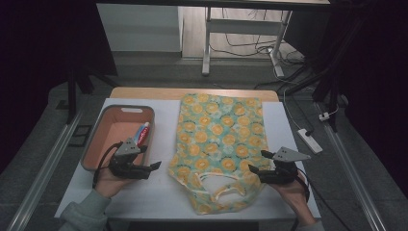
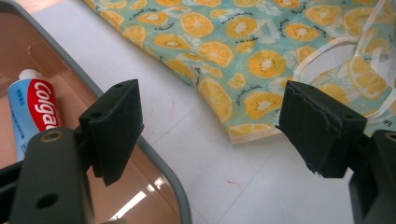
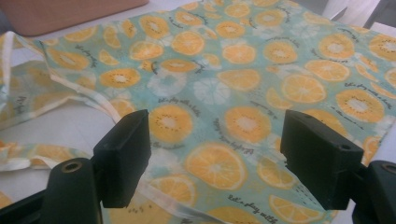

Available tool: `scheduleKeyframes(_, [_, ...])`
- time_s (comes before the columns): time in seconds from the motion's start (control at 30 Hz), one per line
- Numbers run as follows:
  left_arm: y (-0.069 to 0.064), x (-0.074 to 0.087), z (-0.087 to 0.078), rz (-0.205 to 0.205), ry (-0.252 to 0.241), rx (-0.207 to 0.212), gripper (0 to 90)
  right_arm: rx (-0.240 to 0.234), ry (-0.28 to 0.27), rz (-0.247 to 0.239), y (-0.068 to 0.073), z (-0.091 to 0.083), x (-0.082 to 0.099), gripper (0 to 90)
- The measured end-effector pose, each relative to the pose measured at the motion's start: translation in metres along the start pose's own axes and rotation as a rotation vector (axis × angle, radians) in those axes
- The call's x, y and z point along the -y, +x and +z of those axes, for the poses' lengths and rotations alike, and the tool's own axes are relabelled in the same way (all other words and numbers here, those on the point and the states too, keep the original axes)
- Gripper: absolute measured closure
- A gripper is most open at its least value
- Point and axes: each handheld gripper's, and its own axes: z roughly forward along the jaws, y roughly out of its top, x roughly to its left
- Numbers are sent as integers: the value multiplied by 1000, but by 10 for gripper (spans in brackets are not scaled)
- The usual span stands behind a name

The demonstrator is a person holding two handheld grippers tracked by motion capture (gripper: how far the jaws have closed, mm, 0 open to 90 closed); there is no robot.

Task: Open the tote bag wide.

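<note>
Both my grippers, left (image 1: pixel 155 166) and right (image 1: pixel 251 169), gape empty beside the garment (image 1: pixel 219 144) mid-tabletop; its loose straps could snag a jaw.

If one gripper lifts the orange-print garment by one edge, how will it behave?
The garment lies flat and thin with looping straps, so it would probably droop and fold. It looks light. Pushed, it would likely bunch on the table rather than slide whole.

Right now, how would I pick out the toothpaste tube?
Find the white table, then the pinkish tray at its left side. The toothpaste tube lies inside along the tray's right wall, red, white and blue with a white cap, unlike the orange-print cloth beside it.
</note>
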Motion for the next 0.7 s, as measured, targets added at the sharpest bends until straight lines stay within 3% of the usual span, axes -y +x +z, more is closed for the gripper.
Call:
scheduleKeyframes(0.13, [3,-1,-1,-12,23,4,219,4,-3,3,-1,-1,1,244])
scheduleKeyframes(0.53, [2,-6,1,10,24,-14,220,6,-10,24,-2,-4,4,249])
scheduleKeyframes(0.7, [1,-7,0,22,20,-28,220,6,-4,12,-7,4,1,252])
